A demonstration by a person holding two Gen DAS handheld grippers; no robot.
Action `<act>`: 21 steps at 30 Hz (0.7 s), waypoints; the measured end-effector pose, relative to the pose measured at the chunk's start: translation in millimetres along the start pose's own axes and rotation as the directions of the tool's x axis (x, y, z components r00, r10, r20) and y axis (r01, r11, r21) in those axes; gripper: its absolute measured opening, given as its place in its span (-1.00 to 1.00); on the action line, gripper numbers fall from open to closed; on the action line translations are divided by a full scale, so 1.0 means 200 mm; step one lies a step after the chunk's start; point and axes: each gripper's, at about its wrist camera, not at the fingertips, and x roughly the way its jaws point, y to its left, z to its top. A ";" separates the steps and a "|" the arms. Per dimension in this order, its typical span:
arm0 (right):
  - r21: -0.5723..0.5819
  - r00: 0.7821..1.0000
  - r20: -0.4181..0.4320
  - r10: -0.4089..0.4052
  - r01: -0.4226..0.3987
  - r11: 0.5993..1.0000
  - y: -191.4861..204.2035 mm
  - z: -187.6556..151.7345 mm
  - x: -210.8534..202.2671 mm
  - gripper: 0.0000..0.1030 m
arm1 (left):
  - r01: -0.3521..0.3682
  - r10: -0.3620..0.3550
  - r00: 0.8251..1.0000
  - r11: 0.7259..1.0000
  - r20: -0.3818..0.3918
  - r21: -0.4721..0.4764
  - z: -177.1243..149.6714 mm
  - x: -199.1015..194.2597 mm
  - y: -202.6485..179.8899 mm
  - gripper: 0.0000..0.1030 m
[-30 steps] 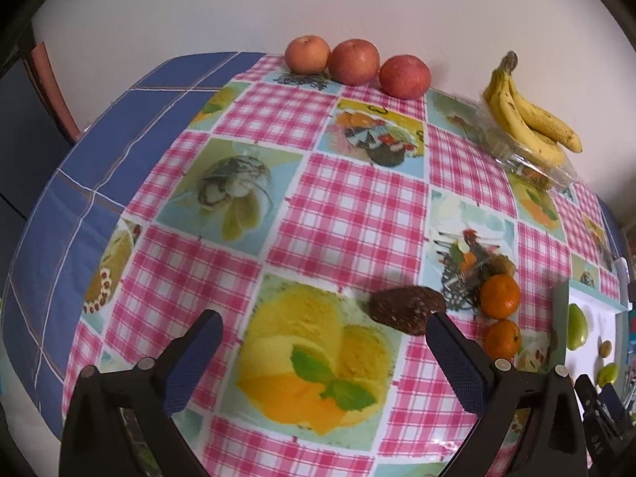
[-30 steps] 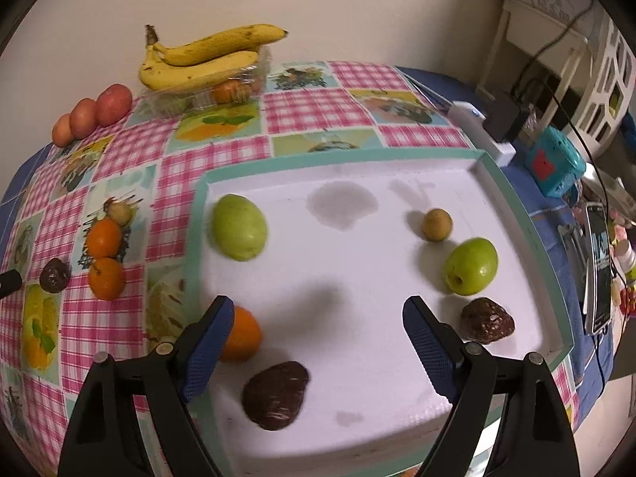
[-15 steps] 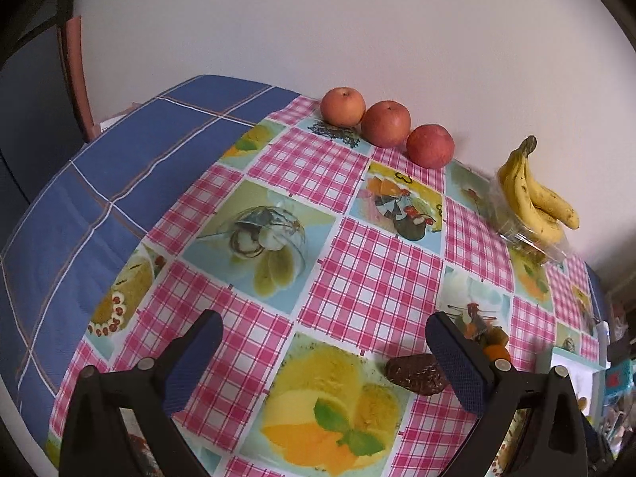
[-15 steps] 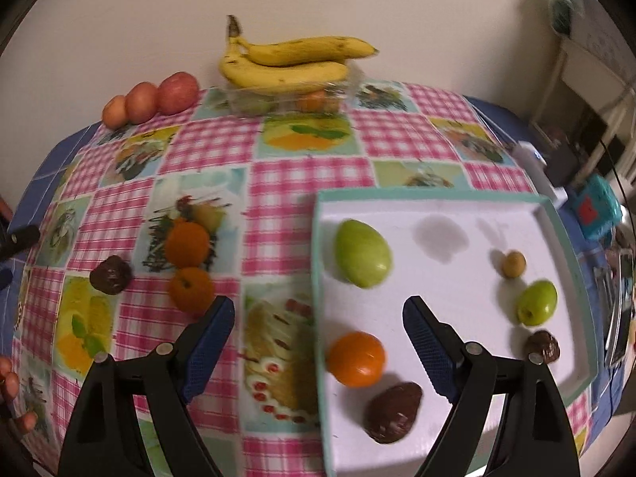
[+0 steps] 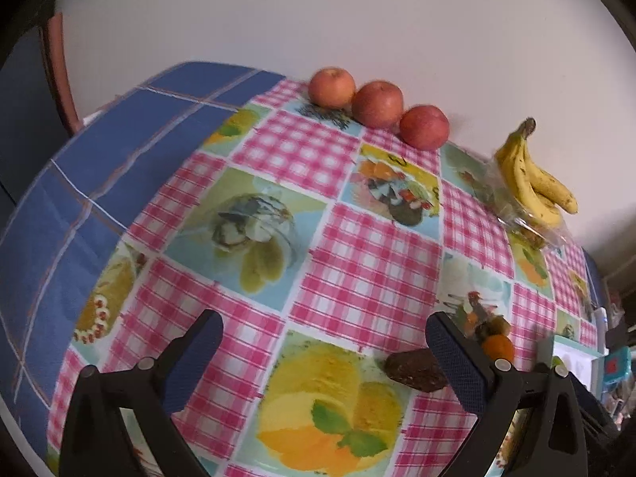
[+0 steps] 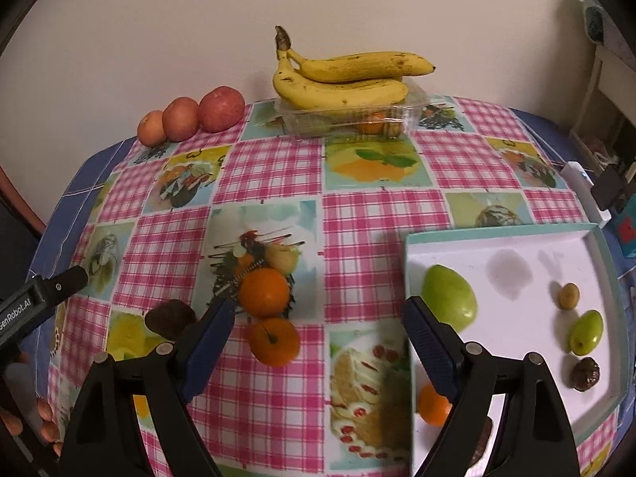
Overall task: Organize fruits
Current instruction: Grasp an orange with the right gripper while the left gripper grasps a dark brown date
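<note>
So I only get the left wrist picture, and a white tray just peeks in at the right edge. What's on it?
Observer: In the right wrist view, the tray holds a big green fruit, a small green fruit, a small brown ball and a dark lump.
Operator: Any oranges there?
Observer: Yes, one orange sits near the tray's front edge, partly hidden behind a finger of the right gripper.
Operator: Is that gripper holding anything?
Observer: No, it is open and empty. On the cloth ahead of it lie a far orange and a near orange.
</note>
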 end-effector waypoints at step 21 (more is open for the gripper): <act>-0.026 0.991 -0.133 0.018 -0.022 0.999 0.05 -0.10 0.23 0.42 | 0.040 -0.039 0.991 0.999 -0.128 0.009 -0.09 0.18 -0.11 1.00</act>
